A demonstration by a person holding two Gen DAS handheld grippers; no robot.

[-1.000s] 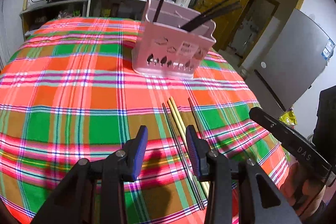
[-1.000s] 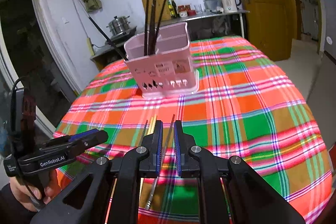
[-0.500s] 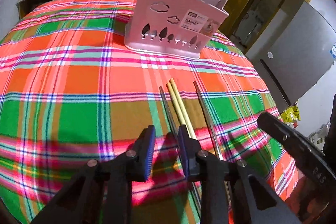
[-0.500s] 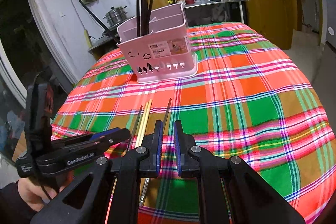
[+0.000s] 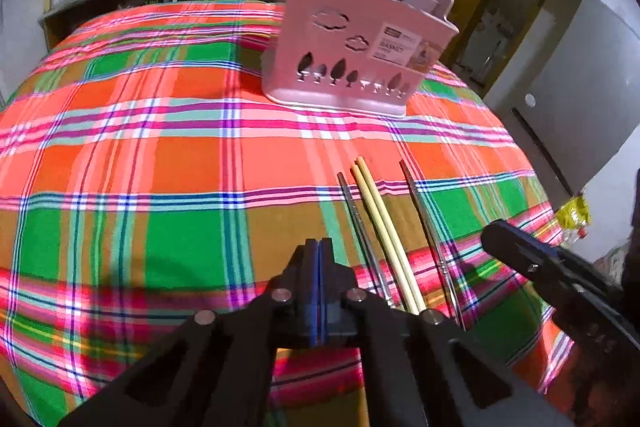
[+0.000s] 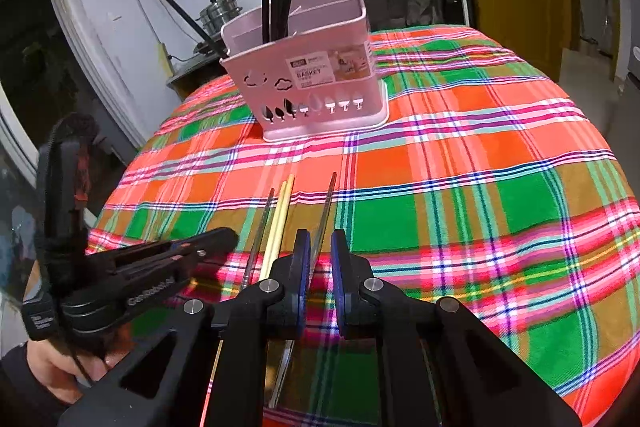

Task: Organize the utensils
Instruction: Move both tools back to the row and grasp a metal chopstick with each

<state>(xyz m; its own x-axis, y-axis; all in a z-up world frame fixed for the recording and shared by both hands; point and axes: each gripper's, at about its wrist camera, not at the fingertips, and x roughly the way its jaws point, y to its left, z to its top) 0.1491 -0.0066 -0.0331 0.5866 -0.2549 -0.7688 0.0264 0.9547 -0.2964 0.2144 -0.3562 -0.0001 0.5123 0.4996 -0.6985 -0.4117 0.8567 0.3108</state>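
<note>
Plaid tablecloth (image 5: 160, 155) bears chopsticks (image 5: 384, 223) (pink basket (image 5: 356, 55) behind).

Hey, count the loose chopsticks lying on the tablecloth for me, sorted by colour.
Yellow chopsticks: 2
Metallic grey chopsticks: 2, one on each side of the yellow pair
Total: 4

label (image 6: 311, 70) on pink basket (image 6: 280, 67): "BASKET"; left tool (image 6: 230, 239) side: "GenRobot.AI"; other print illegible
</note>
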